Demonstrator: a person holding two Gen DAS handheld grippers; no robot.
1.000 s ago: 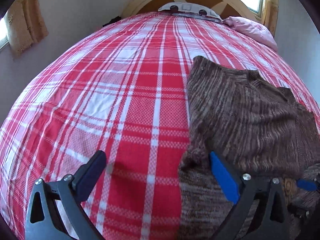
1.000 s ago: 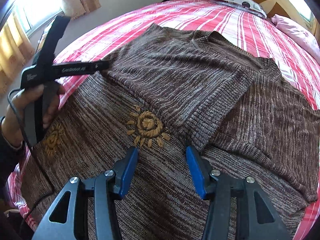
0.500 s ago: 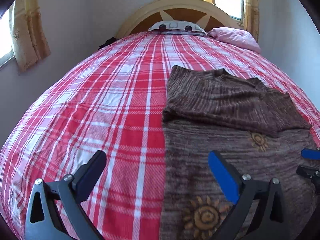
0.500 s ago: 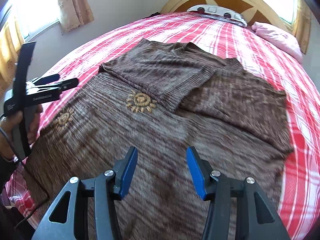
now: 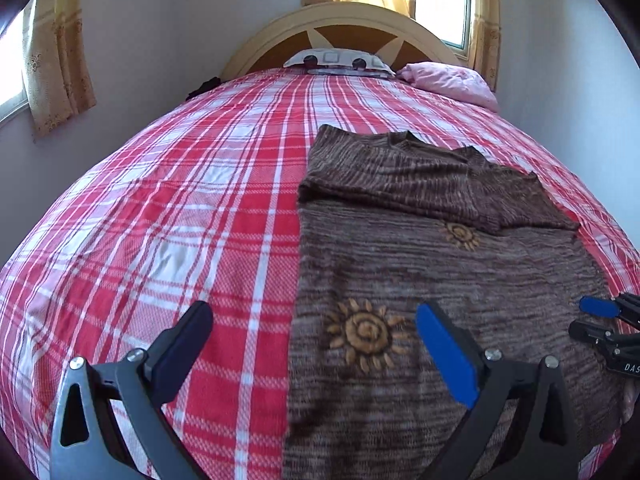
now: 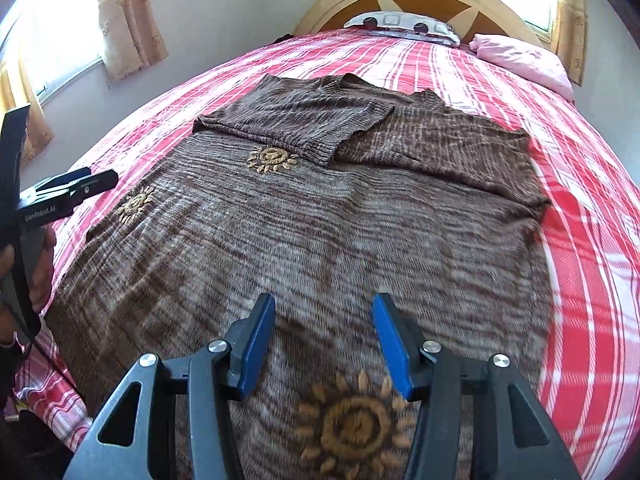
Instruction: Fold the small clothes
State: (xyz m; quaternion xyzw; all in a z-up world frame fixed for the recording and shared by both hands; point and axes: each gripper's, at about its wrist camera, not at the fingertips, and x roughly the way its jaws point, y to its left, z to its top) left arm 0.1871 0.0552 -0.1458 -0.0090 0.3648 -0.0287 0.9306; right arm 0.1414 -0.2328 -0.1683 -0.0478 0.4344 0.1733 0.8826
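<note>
Brown sweater (image 6: 320, 216) flat beneath the empty, spread right claw (image 6: 322, 344), partly under the wide-open left claw (image 5: 316, 344).

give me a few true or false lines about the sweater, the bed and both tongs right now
1. The brown sweater lies on a red plaid bedspread. True.
2. Both sleeves are spread straight out to the sides. False: both are folded in across the chest.
3. The right tongs are clamped on the hem. False: they are open, above the sweater, holding nothing.
4. The left tongs are open and empty. True.
5. A pink pillow sits near the headboard. True.
6. The sweater is plain, with no decoration. False: tan sun motifs are stitched on it.
</note>
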